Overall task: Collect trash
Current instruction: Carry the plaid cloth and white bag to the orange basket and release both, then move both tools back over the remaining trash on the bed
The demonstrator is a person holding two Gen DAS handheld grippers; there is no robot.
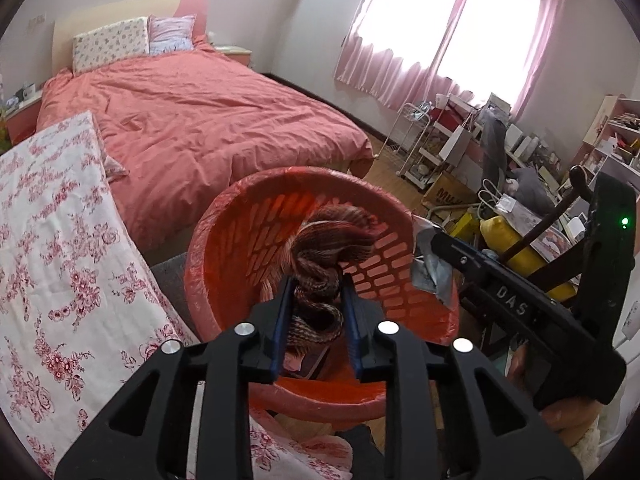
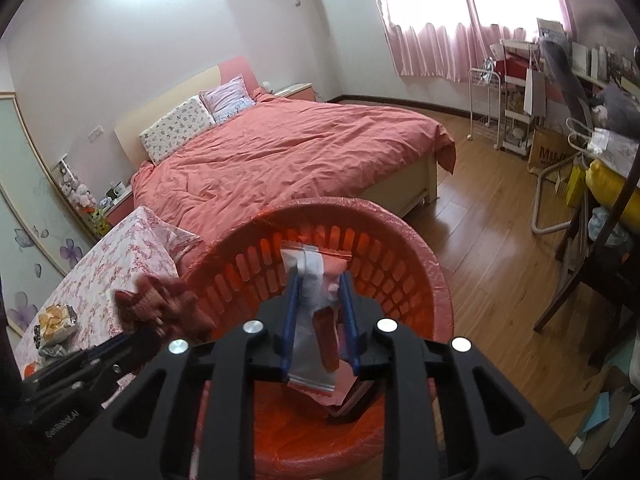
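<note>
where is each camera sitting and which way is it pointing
Left wrist: rides on the left tool, looking along its fingers into the red basket with the bed beyond; its fingers clamp a striped knit cloth, and the right tool enters from the right.
Right wrist: rides on the right tool, looking into the same basket; its fingers clamp a foil wrapper, and the left tool enters from the left.
Shared: basket, bed, pink curtains.

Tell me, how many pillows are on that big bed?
2, both at the head of the bed: a white flower-print pillow nearer the wardrobe side, and a pale pink-lilac pillow beside it, touching. Others could lie hidden under the coral duvet.
</note>
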